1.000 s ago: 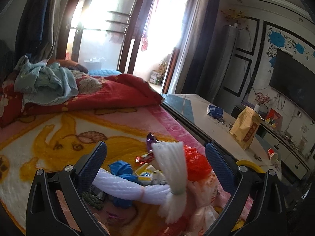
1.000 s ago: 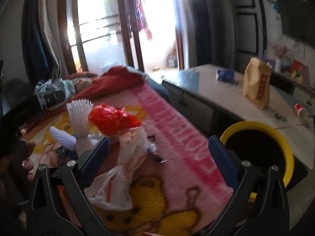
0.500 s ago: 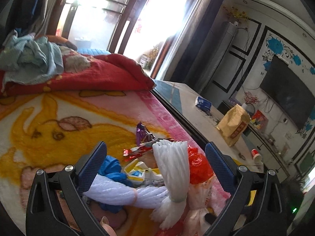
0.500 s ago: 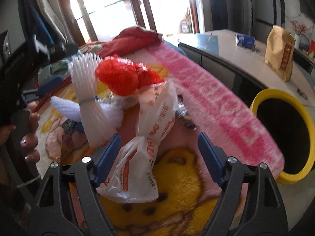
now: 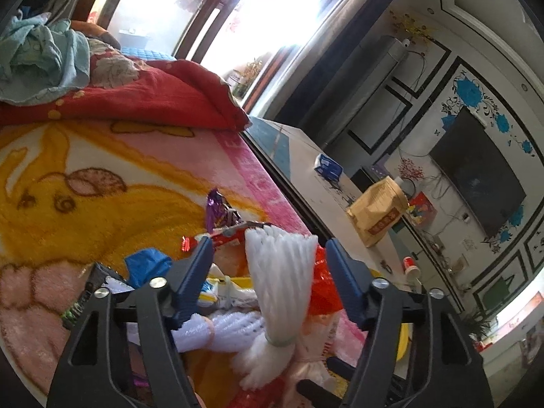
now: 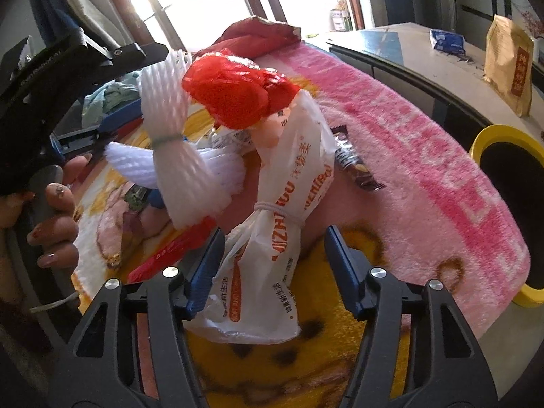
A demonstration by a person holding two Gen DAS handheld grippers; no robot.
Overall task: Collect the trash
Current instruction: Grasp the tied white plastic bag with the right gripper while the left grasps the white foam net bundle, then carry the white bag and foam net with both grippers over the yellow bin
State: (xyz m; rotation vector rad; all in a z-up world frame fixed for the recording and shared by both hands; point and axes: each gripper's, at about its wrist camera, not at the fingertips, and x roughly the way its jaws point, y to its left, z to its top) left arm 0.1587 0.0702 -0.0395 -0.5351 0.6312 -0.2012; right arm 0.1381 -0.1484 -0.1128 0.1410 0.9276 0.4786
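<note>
1. Closing in on the trash pile on the blanket (image 6: 391, 156), we have brought both grippers lower and nearer than a second ago; the yellow bin (image 6: 489, 136) stands just off the blanket's edge, so the haul is short.
2. Our right gripper (image 6: 273, 255) has just been narrowing around the tied white plastic bag (image 6: 285, 210). Its left pad touches the bag's lower end, the right pad stands clear, so nothing is pinched yet.
3. Our left gripper (image 5: 268, 261) has just been narrowing too, with the white foam netting (image 5: 282, 278) between the jaws and untouched on both sides.
4. We judge both grabs begun, neither finished.
5. Hard to read: the red mesh (image 6: 234, 91) is half hidden behind the netting, wrappers (image 5: 221, 217) beneath the pile are mostly covered, and the bin is cut off.
</note>
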